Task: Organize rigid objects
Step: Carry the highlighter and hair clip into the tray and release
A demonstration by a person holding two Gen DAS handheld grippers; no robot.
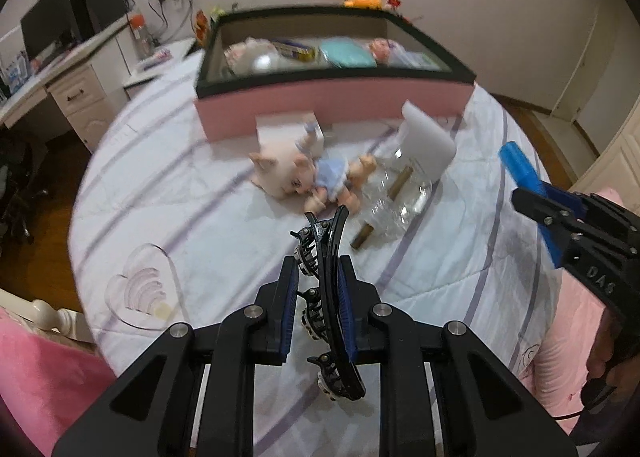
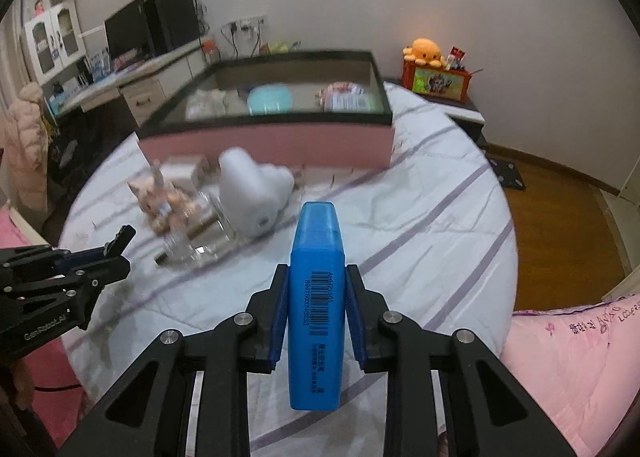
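Black hair clip [image 1: 332, 297] pinched in left gripper [image 1: 318, 277]; right gripper [image 2: 316, 281] clamps blue highlighter [image 2: 316, 297] above bed [image 2: 420, 225], pink box [image 2: 272, 145] beyond.

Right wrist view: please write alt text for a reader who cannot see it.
The right gripper holds a blue marker upright between its fingers, above a white bedspread with purple stripes. Ahead stands a pink storage box with items inside; before it lie a doll, a clear bottle and a white heart-shaped object. The left gripper enters at left.
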